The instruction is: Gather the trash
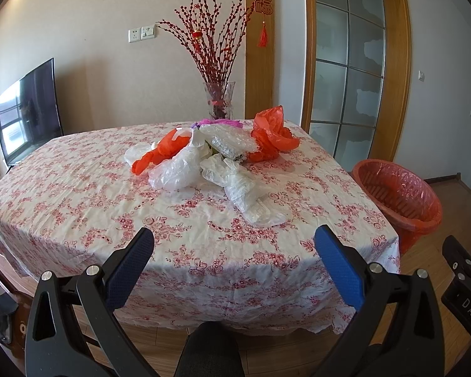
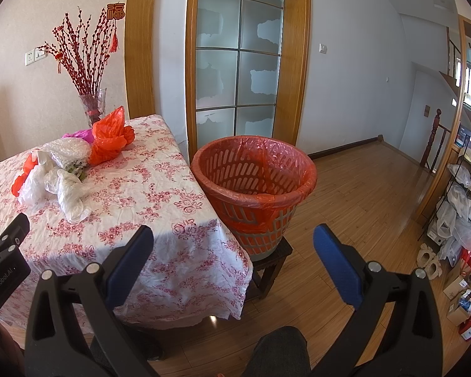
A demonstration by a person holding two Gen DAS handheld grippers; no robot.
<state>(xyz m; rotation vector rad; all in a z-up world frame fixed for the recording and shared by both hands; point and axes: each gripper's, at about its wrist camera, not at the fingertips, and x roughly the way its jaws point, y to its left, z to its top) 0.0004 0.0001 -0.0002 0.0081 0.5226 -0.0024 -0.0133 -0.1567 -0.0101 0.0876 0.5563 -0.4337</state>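
A heap of crumpled plastic bags lies on the far middle of the table with the floral cloth: white bags, orange bags, bubble wrap and a purple bag. The heap also shows in the right wrist view. A red basket lined with a red bag stands on a small stool right of the table; it shows in the left wrist view too. My left gripper is open and empty over the table's near edge. My right gripper is open and empty, before the basket.
A glass vase of red branches stands at the table's far edge behind the heap. A TV is at far left. A glass door is behind the basket. Shelves with bags and boxes line the right wall. Wooden floor surrounds the stool.
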